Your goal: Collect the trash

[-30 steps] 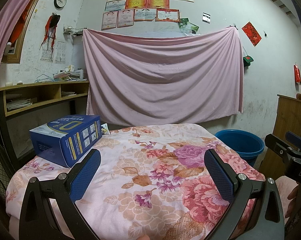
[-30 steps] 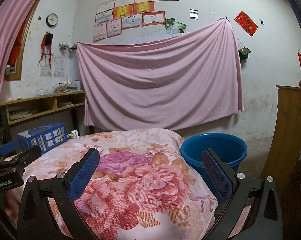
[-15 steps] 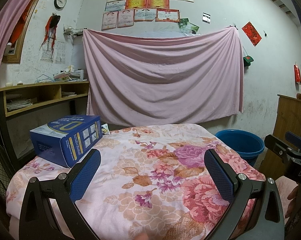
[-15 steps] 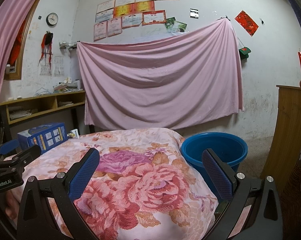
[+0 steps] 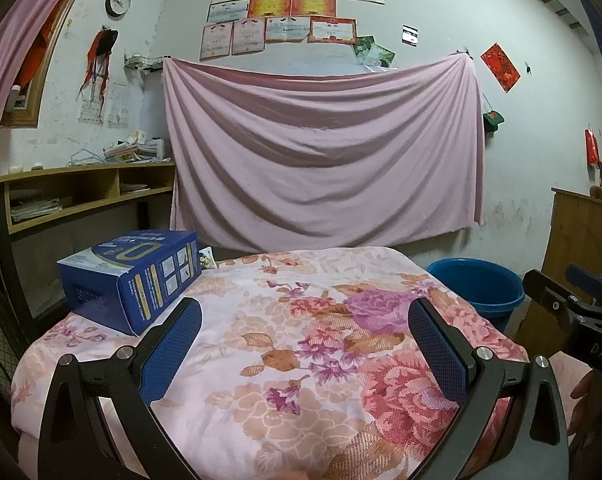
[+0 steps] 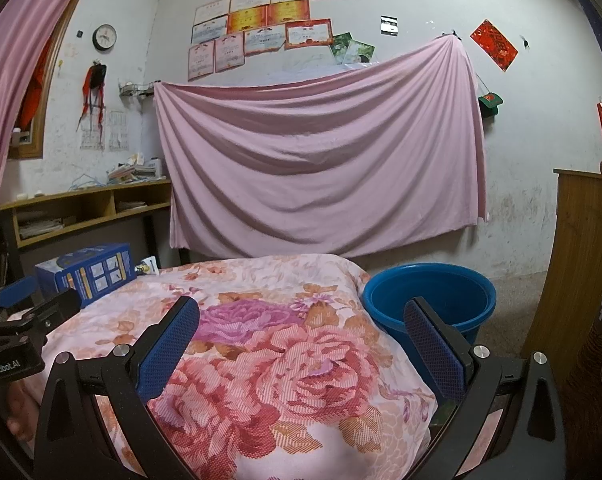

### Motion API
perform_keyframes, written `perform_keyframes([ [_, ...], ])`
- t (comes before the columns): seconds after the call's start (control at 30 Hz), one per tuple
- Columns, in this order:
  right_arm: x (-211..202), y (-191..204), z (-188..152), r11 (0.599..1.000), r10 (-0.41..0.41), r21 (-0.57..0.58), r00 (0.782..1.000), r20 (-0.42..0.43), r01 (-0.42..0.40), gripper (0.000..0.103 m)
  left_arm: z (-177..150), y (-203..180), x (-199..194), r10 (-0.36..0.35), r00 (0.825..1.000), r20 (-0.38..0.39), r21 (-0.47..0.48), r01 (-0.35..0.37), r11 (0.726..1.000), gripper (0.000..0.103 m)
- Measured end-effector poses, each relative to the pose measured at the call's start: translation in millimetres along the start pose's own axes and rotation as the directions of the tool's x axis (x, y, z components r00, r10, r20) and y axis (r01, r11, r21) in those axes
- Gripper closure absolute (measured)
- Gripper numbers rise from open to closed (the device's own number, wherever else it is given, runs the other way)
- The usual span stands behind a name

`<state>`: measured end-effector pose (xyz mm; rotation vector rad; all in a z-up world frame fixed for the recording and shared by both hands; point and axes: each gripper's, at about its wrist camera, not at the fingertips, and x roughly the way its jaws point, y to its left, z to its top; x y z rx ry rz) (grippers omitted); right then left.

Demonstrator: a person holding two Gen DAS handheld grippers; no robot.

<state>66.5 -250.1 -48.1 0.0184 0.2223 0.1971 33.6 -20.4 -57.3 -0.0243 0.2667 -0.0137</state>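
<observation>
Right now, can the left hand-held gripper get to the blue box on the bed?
Probably yes. The left hand-held gripper is open and holds nothing, and the blue box lies on the flowered cover just ahead, to its left, with nothing between them.

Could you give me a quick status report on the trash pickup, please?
Left gripper and right gripper open, empty. Blue box on floral cover, untouched. Blue bucket beside it. Path clear.

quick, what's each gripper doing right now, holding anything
Left gripper: open, holding nothing, above the floral cover.
Right gripper: open, holding nothing.
</observation>
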Motion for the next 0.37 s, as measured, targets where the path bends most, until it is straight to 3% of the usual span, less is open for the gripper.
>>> perform_keyframes([
  [0.37,-0.1,0.7,-2.8,1.0,0.004,-0.002,1.0,-0.008,-0.004,0.0,1.3,3.1,3.8,-0.012,1.0,-0.01,0.008,0.012,1.0,0.002],
])
